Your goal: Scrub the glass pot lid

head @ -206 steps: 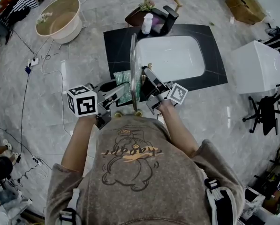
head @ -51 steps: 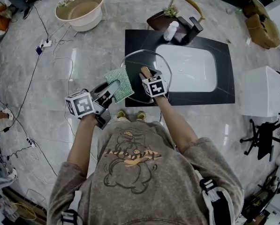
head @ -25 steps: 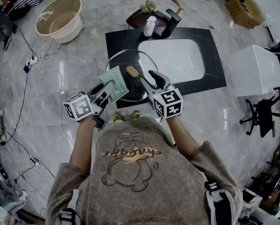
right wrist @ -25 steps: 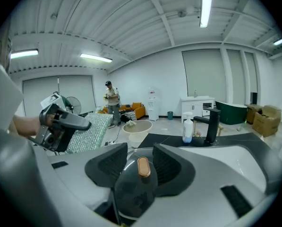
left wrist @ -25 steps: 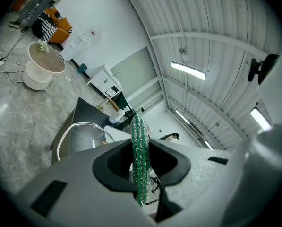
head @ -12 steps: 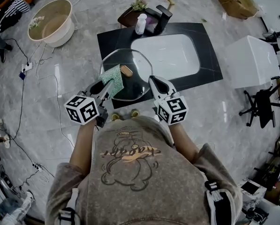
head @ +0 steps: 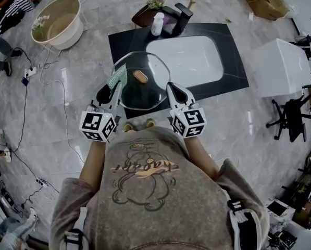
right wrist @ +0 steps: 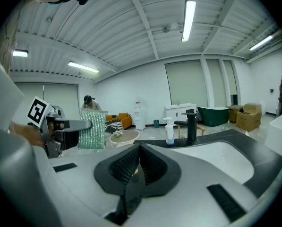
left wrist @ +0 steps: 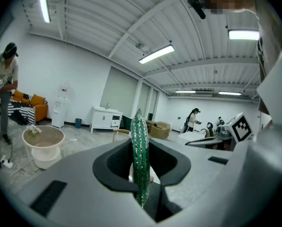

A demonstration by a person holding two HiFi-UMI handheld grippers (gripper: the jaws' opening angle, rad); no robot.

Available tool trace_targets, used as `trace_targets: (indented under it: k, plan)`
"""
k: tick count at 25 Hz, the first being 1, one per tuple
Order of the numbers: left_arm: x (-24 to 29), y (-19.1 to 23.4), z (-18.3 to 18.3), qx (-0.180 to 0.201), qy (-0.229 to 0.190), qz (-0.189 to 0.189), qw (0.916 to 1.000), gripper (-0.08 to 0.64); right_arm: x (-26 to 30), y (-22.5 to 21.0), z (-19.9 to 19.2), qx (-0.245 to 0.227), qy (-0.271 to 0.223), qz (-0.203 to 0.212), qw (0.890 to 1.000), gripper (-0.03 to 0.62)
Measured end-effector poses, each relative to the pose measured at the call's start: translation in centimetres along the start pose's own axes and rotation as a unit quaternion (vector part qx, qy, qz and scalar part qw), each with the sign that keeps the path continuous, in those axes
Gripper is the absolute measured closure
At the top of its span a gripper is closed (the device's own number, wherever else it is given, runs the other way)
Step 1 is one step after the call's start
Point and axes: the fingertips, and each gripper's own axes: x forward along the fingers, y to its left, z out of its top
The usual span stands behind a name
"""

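Vs 1 s ago: right gripper [head: 172, 89] had jaws spread near the knob [head: 140, 76]; now they're clamped tight on the glass lid [head: 145, 92] at its right rim. Scrub pad [head: 117, 77] lay flat on the glass then; now it's edge-on at the lid's left rim, pinched in the left gripper [head: 112, 89], jaws closed on it. Lid is approx flat, knob up, over the counter [head: 233, 61]'s near-left corner.

Count: 1 lid, 1 pad, 2 grippers; 1 pump bottle [head: 156, 24] & 1 tap [head: 179, 15] at counter's far edge.

Containers: white sink [head: 197, 56] set in counter; 1 round tub [head: 67, 40] on floor, far left of counter, contents unclear.
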Motion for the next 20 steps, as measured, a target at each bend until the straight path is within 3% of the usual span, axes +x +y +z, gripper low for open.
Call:
trace_targets:
  k: [5,20]
  plan:
    - [0.1,0.6,-1.4,0.017,-0.003,0.022,0.9996,0.472,0.4,0.0,-1.2,-0.006,-0.003,-0.001,1.0,0.565]
    - [-0.3,0.8,-2.3,-0.008,-0.003,0.048,0.9988,0.472,0.5,0.1,-0.9,-0.004,-0.026,0.009,1.0,0.566]
